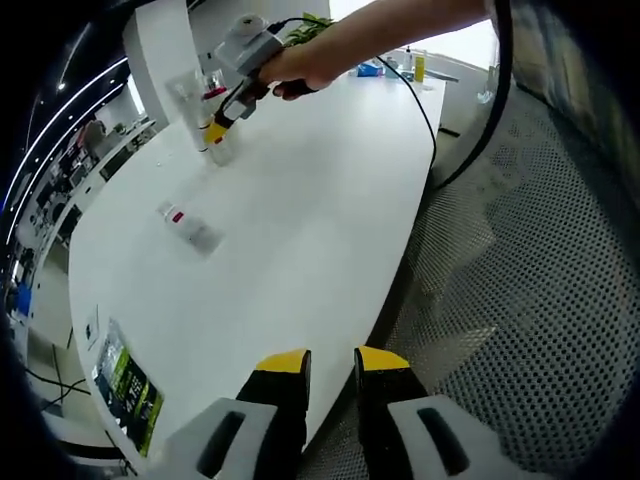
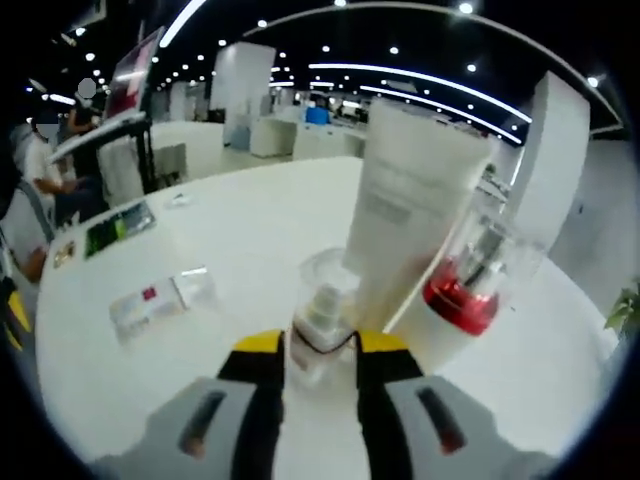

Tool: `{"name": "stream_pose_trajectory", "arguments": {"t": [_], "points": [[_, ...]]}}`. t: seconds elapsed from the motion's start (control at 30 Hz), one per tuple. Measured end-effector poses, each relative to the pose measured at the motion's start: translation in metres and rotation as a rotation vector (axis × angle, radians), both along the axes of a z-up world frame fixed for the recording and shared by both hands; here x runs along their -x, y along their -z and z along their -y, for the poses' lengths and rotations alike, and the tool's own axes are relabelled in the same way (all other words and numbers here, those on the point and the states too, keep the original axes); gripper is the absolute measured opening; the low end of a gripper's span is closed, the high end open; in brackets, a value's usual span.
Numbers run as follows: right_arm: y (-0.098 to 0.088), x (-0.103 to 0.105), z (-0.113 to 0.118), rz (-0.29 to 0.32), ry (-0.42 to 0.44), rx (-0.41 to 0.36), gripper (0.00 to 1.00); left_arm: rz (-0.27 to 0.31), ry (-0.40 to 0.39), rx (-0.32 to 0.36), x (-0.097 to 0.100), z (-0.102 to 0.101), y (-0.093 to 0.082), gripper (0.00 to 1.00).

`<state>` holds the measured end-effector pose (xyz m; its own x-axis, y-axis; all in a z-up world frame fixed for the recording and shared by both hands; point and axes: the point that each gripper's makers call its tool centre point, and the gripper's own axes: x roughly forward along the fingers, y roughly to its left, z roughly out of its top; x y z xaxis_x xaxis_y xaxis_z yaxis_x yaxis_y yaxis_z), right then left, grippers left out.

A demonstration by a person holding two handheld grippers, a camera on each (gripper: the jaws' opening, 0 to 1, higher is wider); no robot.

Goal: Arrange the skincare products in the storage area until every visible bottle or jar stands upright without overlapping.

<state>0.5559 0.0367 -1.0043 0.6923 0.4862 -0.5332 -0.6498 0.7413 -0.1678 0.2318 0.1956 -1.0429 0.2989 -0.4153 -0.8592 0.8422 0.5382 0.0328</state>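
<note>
Three items stand grouped far left on the white bench (image 1: 300, 250). Right hand-held gripper (image 2: 320, 350) is clamped on the small clear pump bottle (image 2: 322, 310); set it down upright, clear of the white tube (image 2: 410, 210). Left hand-held gripper (image 1: 332, 362) is slightly apart, holding nothing.

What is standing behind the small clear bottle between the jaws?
Behind the small clear bottle stand a white tube and a red-capped clear bottle. Their bases are hidden.

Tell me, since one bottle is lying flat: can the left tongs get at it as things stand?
Probably yes. The lying bottle rests alone on open white table, with nothing between it and the left tongs; the right tongs work farther off.
</note>
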Motion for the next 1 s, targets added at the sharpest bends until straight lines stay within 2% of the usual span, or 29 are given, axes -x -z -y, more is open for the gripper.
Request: {"name": "stream_pose_trajectory", "arguments": {"t": [0.27, 0.43, 0.77, 1.0], "points": [[0.003, 0.006, 0.010, -0.018, 0.038, 0.000, 0.25, -0.002, 0.003, 0.001, 0.001, 0.000, 0.000, 0.18], [0.004, 0.008, 0.013, -0.020, 0.028, 0.028, 0.24, 0.000, 0.002, 0.003, 0.000, 0.000, 0.000, 0.18], [0.002, 0.001, 0.017, -0.016, 0.039, 0.032, 0.18, 0.001, 0.000, 0.003, 0.000, 0.000, 0.000, 0.18], [0.002, 0.005, 0.016, -0.029, 0.045, 0.017, 0.18, 0.006, -0.001, 0.002, -0.001, 0.000, 0.000, 0.18]]}}
